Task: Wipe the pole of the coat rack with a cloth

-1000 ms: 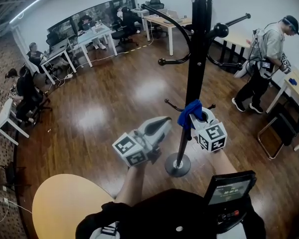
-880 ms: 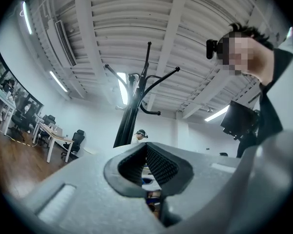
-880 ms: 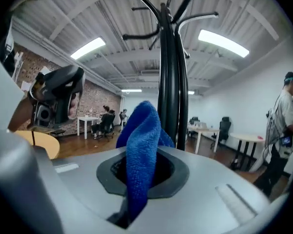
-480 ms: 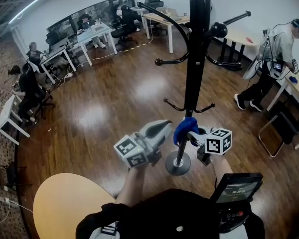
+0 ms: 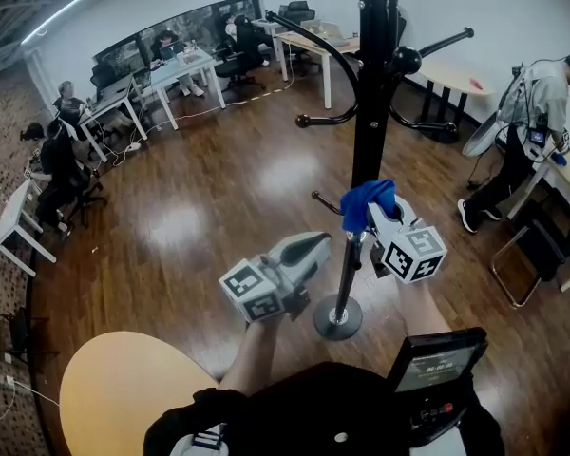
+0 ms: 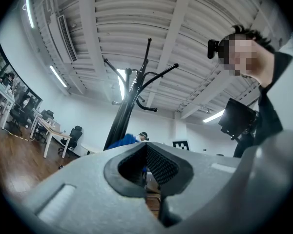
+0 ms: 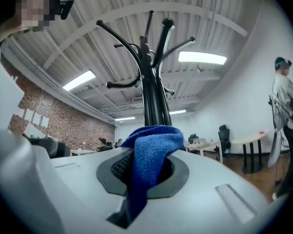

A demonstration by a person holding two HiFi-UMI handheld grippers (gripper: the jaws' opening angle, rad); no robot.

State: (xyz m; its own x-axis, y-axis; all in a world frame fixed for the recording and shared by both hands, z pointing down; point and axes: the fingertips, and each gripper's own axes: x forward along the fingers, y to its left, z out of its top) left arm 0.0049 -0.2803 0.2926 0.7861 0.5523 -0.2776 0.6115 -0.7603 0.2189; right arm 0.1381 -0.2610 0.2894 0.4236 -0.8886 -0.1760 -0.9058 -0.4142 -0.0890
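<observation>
My right gripper [image 7: 147,172] is clamped on the blue cloth [image 7: 154,147]: in the right gripper view the fabric bunches up out of the dark pads and a strip of it hangs down through the slot between the jaws. Straight beyond the bunched cloth rises the black pole [image 7: 154,104] of the coat rack, its curved hooks fanning out overhead. From the head view, the cloth sits against the lower stretch of the pole, just under the small low hooks, and above the round metal base [image 5: 337,319]. My left gripper [image 6: 146,167] has its jaws brought together with nothing between them; the left gripper view shows only the hollow of the pads, with the pole and a bit of blue past them. In the head view that gripper hangs just left of the pole, apart from it, low down near the base. A round wooden table [image 5: 123,388] is at my lower left, white desks [image 5: 171,69] with seated people line the far wall, and a person [image 5: 532,112] stands off to the right on the dark wood floor [image 5: 218,188].
</observation>
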